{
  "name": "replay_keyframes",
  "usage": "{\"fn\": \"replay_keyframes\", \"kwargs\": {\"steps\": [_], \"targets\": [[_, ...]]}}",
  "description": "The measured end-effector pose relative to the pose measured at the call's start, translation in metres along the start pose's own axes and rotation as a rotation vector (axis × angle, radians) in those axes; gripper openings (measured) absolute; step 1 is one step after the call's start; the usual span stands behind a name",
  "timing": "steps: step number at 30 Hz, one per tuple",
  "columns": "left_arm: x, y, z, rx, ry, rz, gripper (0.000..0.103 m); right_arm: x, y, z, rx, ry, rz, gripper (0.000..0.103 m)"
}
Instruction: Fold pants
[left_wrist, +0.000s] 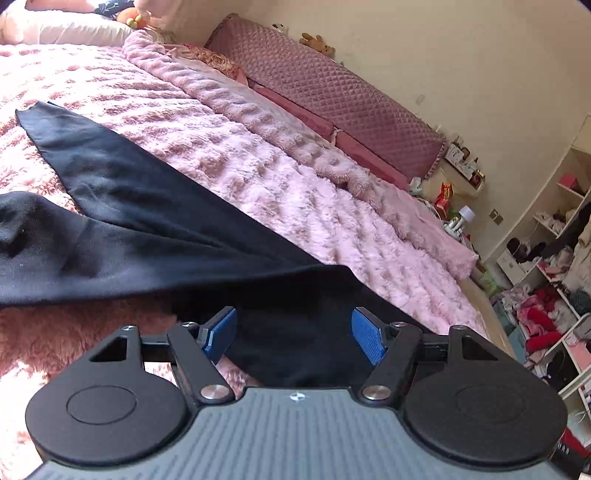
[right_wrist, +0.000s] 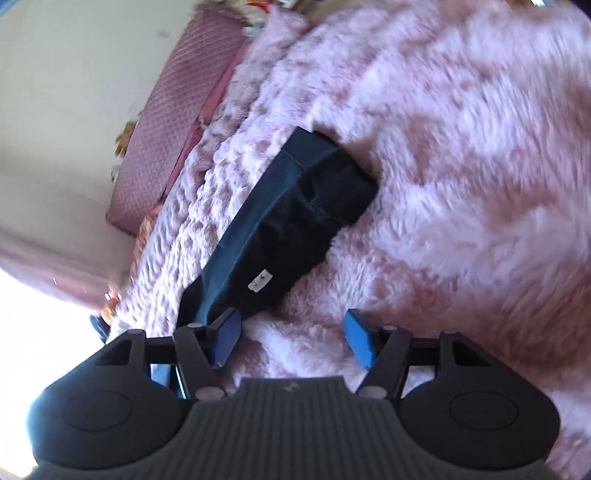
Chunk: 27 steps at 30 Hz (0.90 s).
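1. Both hand-held grippers stand spread: the left gripper (left_wrist: 294, 334) has dark cloth between its blue pads without pinching it; the right gripper (right_wrist: 291, 338) is empty over pink fur.
2. Black pants (left_wrist: 122, 221) lie across a shaggy pink blanket (left_wrist: 280, 192) covering the bed — centre-left in the left view, mid-frame in the right.
3. Upper right, a quilted mauve headboard (left_wrist: 332, 85) meets the cream wall; white shelves (left_wrist: 554, 236) at far right hold heaped clothes.
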<state>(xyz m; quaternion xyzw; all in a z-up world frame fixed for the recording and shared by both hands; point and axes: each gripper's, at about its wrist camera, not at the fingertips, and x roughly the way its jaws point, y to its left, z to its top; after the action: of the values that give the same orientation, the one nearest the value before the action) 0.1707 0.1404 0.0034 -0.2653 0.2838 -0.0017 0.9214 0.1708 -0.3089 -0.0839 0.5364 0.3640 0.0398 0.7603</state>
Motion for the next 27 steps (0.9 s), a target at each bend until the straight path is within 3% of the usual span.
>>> {"fn": "replay_keyframes", "kwargs": {"steps": [3, 6, 7, 9, 12, 13, 14, 15, 17, 27], "targets": [[0.018, -0.009, -0.02, 0.035, 0.103, -0.047, 0.075, 0.012, -0.012, 0.009, 0.237, -0.019, 0.064, 0.06], [0.028, -0.006, -0.035, 0.014, 0.186, -0.1, 0.075, 0.02, -0.009, 0.018, 0.351, -0.076, 0.071, 0.061], [0.031, -0.003, -0.038, -0.006, 0.213, -0.11, 0.075, 0.026, -0.006, 0.022, 0.365, -0.071, 0.033, 0.066], [0.04, 0.005, -0.042, -0.059, 0.274, -0.12, 0.075, 0.042, -0.003, 0.027, 0.437, -0.05, -0.087, 0.065], [0.049, 0.014, -0.045, -0.103, 0.348, -0.118, 0.072, 0.049, -0.002, 0.024, 0.563, -0.095, -0.117, 0.066], [0.05, 0.016, -0.046, -0.108, 0.346, -0.116, 0.072, 0.051, 0.004, 0.024, 0.549, -0.11, -0.118, 0.059], [0.05, 0.017, -0.046, -0.108, 0.343, -0.113, 0.072, 0.051, 0.008, 0.025, 0.518, -0.132, -0.117, 0.042], [0.05, 0.017, -0.045, -0.105, 0.342, -0.111, 0.072, 0.052, 0.009, 0.025, 0.501, -0.141, -0.129, 0.041], [0.049, 0.018, -0.044, -0.099, 0.345, -0.107, 0.072, 0.053, 0.002, 0.021, 0.521, -0.147, -0.121, 0.013], [0.041, 0.026, -0.034, -0.125, 0.326, -0.098, 0.072, 0.043, -0.032, 0.024, 0.324, -0.115, -0.028, 0.009]]}}
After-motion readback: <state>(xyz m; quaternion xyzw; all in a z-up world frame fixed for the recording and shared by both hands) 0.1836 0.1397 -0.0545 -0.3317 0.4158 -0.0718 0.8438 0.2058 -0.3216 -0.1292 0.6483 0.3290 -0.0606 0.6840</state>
